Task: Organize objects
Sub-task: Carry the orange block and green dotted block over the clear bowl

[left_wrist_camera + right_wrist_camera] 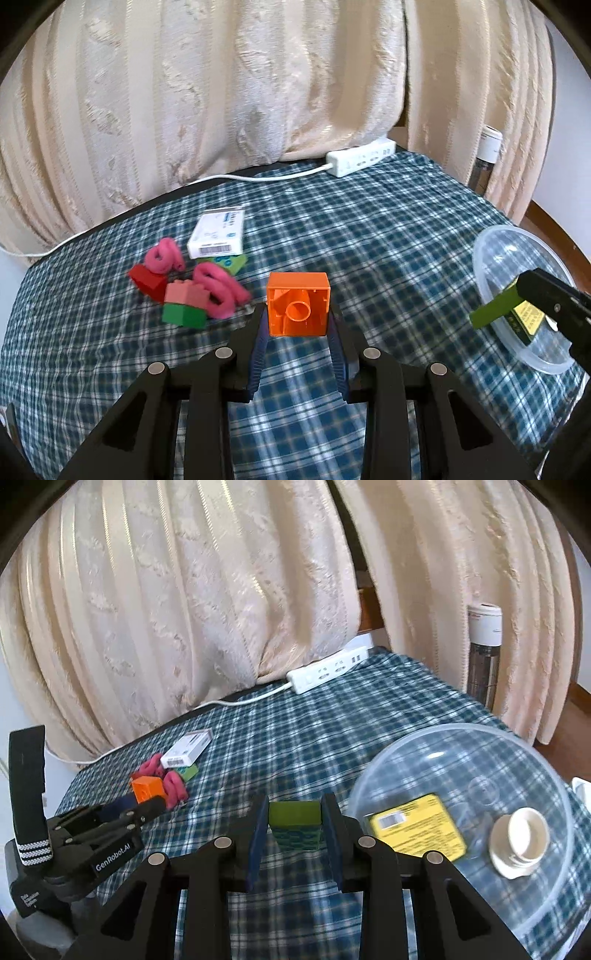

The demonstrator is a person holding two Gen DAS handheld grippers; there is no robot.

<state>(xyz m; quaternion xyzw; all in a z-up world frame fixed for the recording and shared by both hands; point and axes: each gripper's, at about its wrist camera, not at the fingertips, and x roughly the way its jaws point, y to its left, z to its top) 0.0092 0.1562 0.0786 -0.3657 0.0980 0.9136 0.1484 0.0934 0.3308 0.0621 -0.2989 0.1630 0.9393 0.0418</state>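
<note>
Left tool: clamped on orange block, hollow underside facing the camera, held above the checked table. Right tool: clamped on green block, just beside the clear bowl near the table's right edge; bowl holds yellow packet and white cap. Toward the left edge: pink hair ties, red block, pink-and-green block, white box. Far edge: power strip.
</note>
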